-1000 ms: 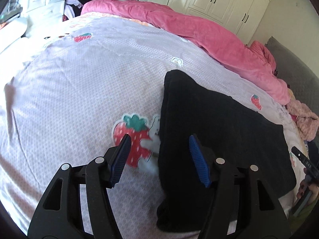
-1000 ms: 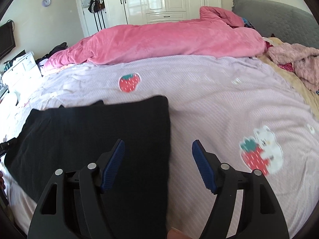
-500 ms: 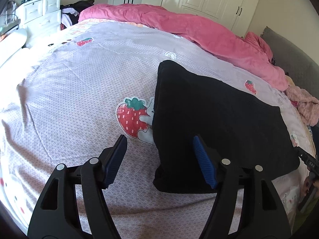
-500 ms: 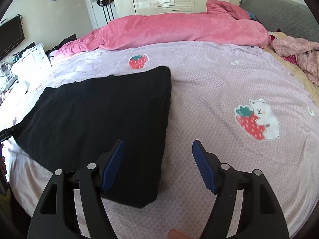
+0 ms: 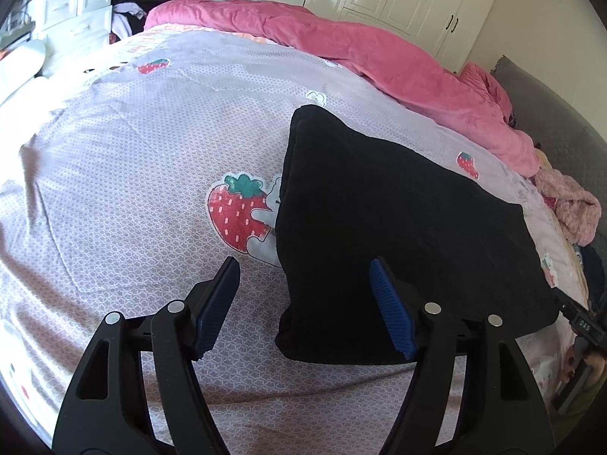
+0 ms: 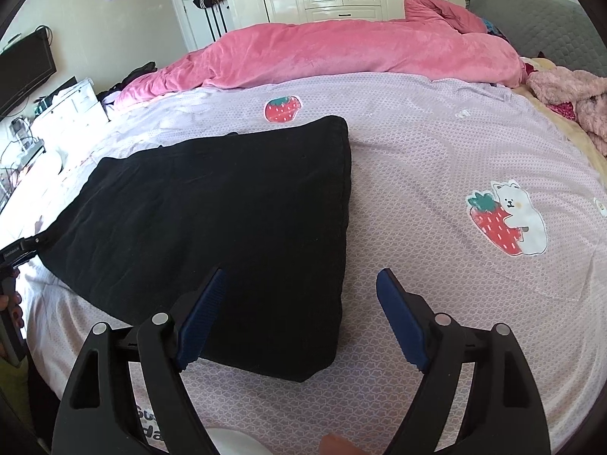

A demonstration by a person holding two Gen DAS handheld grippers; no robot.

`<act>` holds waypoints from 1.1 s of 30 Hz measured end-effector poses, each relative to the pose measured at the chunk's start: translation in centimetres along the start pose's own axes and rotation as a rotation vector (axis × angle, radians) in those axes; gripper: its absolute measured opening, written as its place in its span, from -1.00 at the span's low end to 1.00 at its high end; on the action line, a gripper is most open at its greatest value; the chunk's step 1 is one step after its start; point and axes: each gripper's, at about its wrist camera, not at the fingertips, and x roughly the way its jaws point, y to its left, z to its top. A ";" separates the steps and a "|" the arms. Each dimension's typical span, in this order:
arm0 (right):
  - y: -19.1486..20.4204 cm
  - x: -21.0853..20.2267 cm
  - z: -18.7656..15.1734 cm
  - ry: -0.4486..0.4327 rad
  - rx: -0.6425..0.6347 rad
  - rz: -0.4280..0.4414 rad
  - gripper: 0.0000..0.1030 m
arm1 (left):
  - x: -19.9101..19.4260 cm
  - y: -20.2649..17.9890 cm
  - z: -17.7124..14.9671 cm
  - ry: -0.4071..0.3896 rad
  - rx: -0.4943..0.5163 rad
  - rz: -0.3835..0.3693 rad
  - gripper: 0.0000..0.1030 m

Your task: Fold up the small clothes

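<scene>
Black fabric, our folded garment lies flat on the lilac sheet with both the left gripper and the still-widening right gripper apart and empty, so we risk pinching just the top layer and undoing the fold.

A black garment lies flat on the bed, folded into a thick, roughly rectangular slab with doubled, rounded edges. In the left wrist view it fills the 3 o'clock half, one corner reaching toward 12. In the right wrist view it spreads from centre toward 9 o'clock, its near corner low at 6.
</scene>
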 end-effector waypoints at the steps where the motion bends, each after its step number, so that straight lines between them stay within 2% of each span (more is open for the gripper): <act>1: 0.0 0.0 0.0 0.001 0.004 0.001 0.56 | 0.1 0.1 0.0 0.002 -0.008 -0.008 0.22; 6: 0.1 0.4 0.0 0.009 0.008 0.003 0.56 | 0.8 0.4 0.1 0.013 -0.045 -0.048 0.16; 8: 0.1 0.6 -0.1 0.014 0.014 0.006 0.56 | 1.1 0.3 0.1 0.018 -0.047 -0.062 -0.13; 9: 0.1 0.7 -0.2 0.015 0.020 0.010 0.56 | 1.3 0.2 0.0 0.023 -0.053 -0.077 -0.20; 11: 0.0 0.8 -0.2 0.016 0.026 0.015 0.55 | 1.5 0.2 -0.1 0.028 -0.068 -0.122 -0.54; 13: 0.2 0.8 -0.2 0.017 0.024 0.021 0.52 | 1.5 0.1 -0.2 0.024 -0.070 -0.128 -0.60; 16: 0.4 0.9 -0.1 0.016 0.013 0.020 0.32 | 1.2 0.3 -0.1 0.020 -0.084 -0.142 -0.74; 17: 0.4 1.0 -0.1 0.016 0.017 0.023 0.17 | 1.0 0.4 -0.1 0.019 -0.089 -0.146 -0.77; 18: 0.2 1.1 -0.1 0.020 0.026 0.030 -0.12 | 0.9 0.5 -0.2 0.016 -0.091 -0.147 -0.80; 19: 0.0 1.3 -0.2 0.024 0.033 0.038 -0.26 | 0.7 0.4 -0.3 0.013 -0.088 -0.146 -0.82; 20: -0.2 1.4 -0.3 0.027 0.042 0.048 -0.55 | 0.6 0.3 -0.4 0.010 -0.083 -0.145 -0.85; 21: -0.3 1.4 -0.3 0.025 0.046 0.054 -0.69 | 0.3 0.2 -0.5 0.006 -0.076 -0.145 -0.86; 24: -0.5 0.8 -0.1 0.007 0.053 0.068 -0.80 | -0.6 0.1 -0.6 -0.009 -0.075 -0.164 -0.88; 29: -0.4 -1.3 0.2 -0.034 0.052 0.085 -0.82 | -2.2 0.0 -1.0 -0.017 -0.051 -0.176 -0.88; 33: -0.4 -1.7 -0.3 -0.023 0.043 0.071 -0.82 | -1.8 0.4 -1.5 0.000 -0.054 -0.164 -0.87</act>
